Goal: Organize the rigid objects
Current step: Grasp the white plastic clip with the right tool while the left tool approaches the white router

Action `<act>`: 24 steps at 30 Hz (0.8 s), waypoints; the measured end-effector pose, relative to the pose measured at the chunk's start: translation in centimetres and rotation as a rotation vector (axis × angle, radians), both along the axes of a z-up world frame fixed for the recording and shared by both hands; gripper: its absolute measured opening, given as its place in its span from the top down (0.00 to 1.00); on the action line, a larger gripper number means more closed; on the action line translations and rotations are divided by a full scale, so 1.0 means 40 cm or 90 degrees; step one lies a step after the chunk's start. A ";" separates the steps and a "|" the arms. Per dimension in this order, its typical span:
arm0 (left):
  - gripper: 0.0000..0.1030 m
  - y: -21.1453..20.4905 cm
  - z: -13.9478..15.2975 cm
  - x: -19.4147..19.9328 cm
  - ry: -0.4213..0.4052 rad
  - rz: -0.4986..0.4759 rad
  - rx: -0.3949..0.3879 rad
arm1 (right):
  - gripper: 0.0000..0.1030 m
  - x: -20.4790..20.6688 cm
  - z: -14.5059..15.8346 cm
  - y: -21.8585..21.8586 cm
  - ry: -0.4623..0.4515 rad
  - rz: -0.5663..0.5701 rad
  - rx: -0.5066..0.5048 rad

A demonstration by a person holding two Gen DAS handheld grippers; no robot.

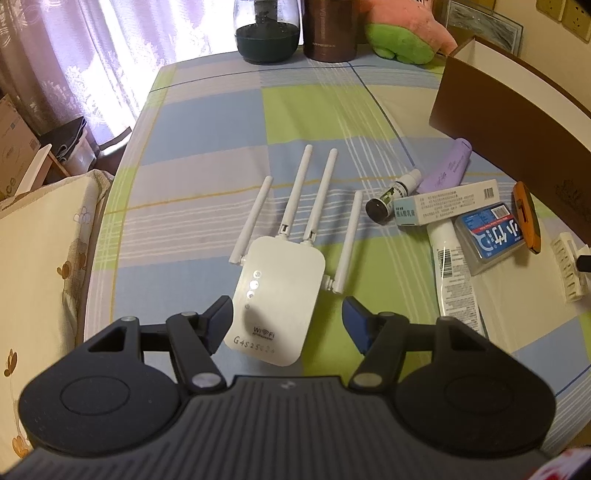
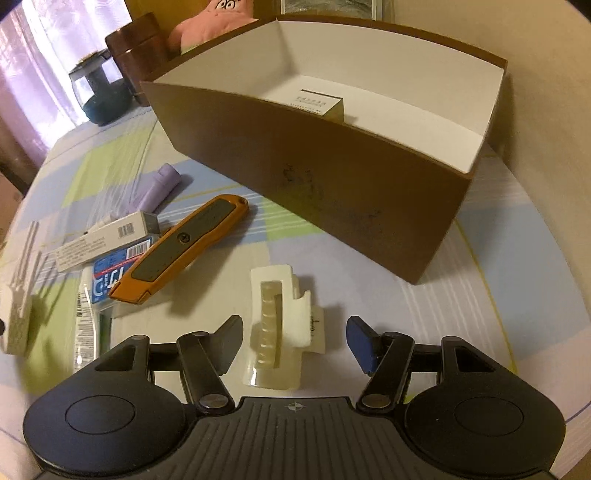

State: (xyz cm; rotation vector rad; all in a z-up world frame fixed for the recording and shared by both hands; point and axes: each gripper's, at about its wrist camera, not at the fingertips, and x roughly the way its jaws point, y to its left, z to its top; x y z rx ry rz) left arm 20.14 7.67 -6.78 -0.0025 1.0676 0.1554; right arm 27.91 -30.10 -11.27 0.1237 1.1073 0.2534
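A white WiFi repeater [image 1: 277, 295] with several antennas lies on the checked cloth. My left gripper [image 1: 288, 325] is open with its fingers on either side of the repeater's near end, not closed on it. A cream hair claw clip [image 2: 284, 325] lies between the open fingers of my right gripper [image 2: 295, 339]. A brown cardboard box [image 2: 332, 177] with a white inside stands beyond the clip and holds a small white carton [image 2: 317, 101]. An orange utility knife [image 2: 184, 247] lies left of the clip.
Right of the repeater lie a small dark bottle [image 1: 391, 194], a purple tube [image 1: 447, 170], a white carton [image 1: 443, 203], a blue-labelled clear case [image 1: 487, 236] and a white tube [image 1: 454, 273]. A glass jar [image 1: 267, 29], a brown canister [image 1: 328, 29] and a plush toy [image 1: 406, 33] stand at the back.
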 end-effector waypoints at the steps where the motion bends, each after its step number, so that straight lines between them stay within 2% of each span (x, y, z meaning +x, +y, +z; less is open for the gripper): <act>1: 0.37 0.001 -0.001 0.003 0.001 -0.004 0.002 | 0.43 0.002 -0.007 0.013 0.003 -0.001 -0.004; 6: 0.36 0.006 -0.008 0.018 0.003 -0.027 0.014 | 0.43 0.008 -0.032 0.065 -0.008 0.002 -0.029; 8: 0.36 0.011 -0.012 0.024 0.004 -0.034 0.016 | 0.50 0.007 -0.041 0.075 -0.015 0.011 -0.042; 9: 0.36 0.014 -0.015 0.028 0.006 -0.038 0.018 | 0.62 0.007 -0.045 0.080 -0.018 0.017 -0.055; 10: 0.36 0.017 -0.017 0.032 0.007 -0.044 0.021 | 0.63 0.005 -0.047 0.083 -0.025 0.021 -0.067; 18: 0.36 0.029 -0.064 0.056 0.043 -0.124 0.040 | 0.64 -0.006 -0.046 0.064 -0.019 0.027 -0.052; 20: 0.36 0.032 -0.077 0.061 0.049 -0.132 0.048 | 0.64 -0.012 -0.042 0.061 -0.016 0.023 -0.048; 24: 0.40 0.041 -0.096 0.075 0.058 -0.138 0.031 | 0.64 -0.022 -0.040 0.058 -0.011 0.017 -0.043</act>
